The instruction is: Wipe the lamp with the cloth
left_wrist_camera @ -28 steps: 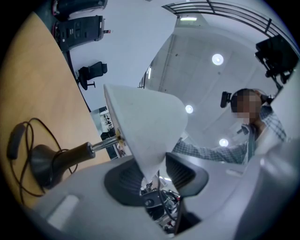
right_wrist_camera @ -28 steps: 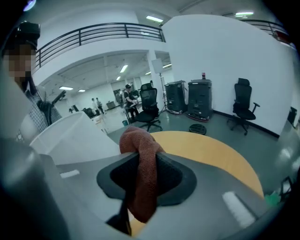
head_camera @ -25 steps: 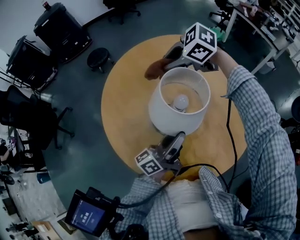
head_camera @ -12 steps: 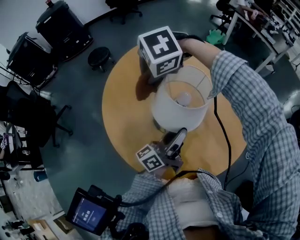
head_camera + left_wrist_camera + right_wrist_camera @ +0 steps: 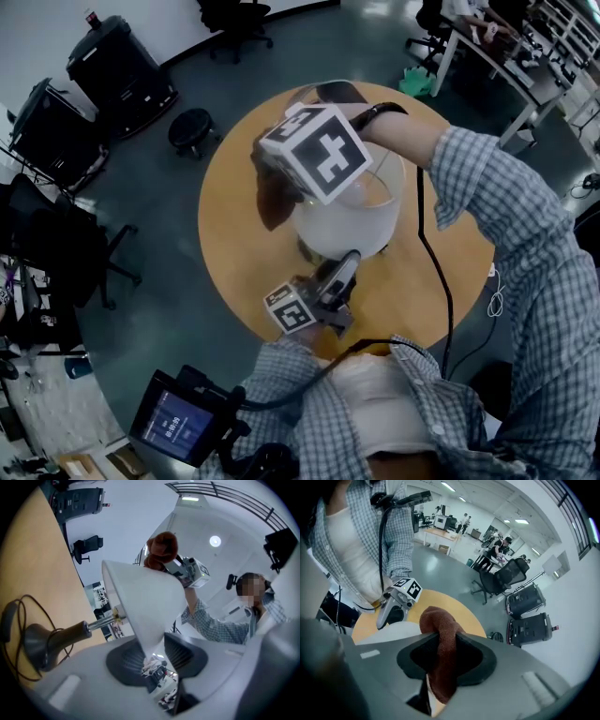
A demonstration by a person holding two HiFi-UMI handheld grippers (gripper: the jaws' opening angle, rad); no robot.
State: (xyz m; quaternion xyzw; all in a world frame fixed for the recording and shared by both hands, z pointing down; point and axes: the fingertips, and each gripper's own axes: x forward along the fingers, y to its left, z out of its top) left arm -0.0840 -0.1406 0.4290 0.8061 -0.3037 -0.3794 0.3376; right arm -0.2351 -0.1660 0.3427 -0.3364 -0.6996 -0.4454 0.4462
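Now, right gripper [image 5: 440, 656]: clamped on brown cloth [image 5: 272, 199], beside the lampshade [image 5: 349, 225].
Left gripper [image 5: 157, 657]: jaws just closing on lampshade rim.
Progress: wiping seemingly underway; lamp base [image 5: 41, 643] left.

Checked shirt sleeve [image 5: 506, 206]; white undershirt [image 5: 375, 403]; black cable [image 5: 418, 206]; black-white marker cube [image 5: 314, 155].

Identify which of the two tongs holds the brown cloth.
The right tongs, clamped on the cloth; the left tongs, which have just closed further, pinch the white lampshade instead.
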